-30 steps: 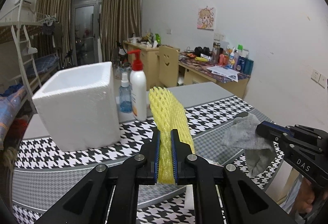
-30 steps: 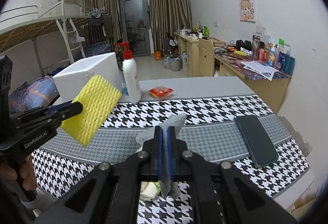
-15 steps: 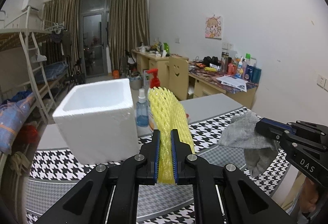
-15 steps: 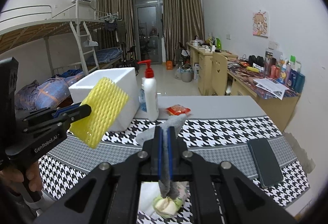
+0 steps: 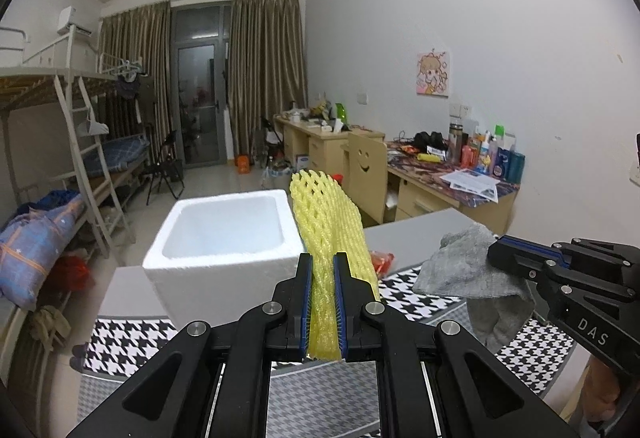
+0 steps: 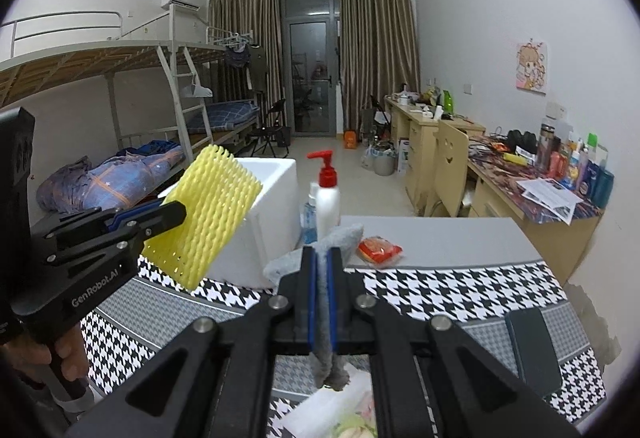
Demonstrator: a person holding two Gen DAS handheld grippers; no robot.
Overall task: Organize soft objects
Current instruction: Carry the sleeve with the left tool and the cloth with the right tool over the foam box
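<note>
Foam netting [image 5: 328,234] and cloth [image 5: 472,274], each pinched in one gripper, both held in the air above the table [image 6: 460,234].

We find the left gripper [image 5: 323,302] pressed together on the lower end of the yellow netting, which stands up just beside the open white foam box [image 5: 224,238]. We find the right gripper [image 6: 322,302] clamped on the grey cloth, its ends hanging loose below the fingers. On the table we note a checked mat [image 6: 452,290], a pump bottle [image 6: 328,197] and a small spray bottle [image 6: 309,213] next to the box, a red packet [image 6: 379,250], and a dark phone [image 6: 532,350] near the right edge.
</note>
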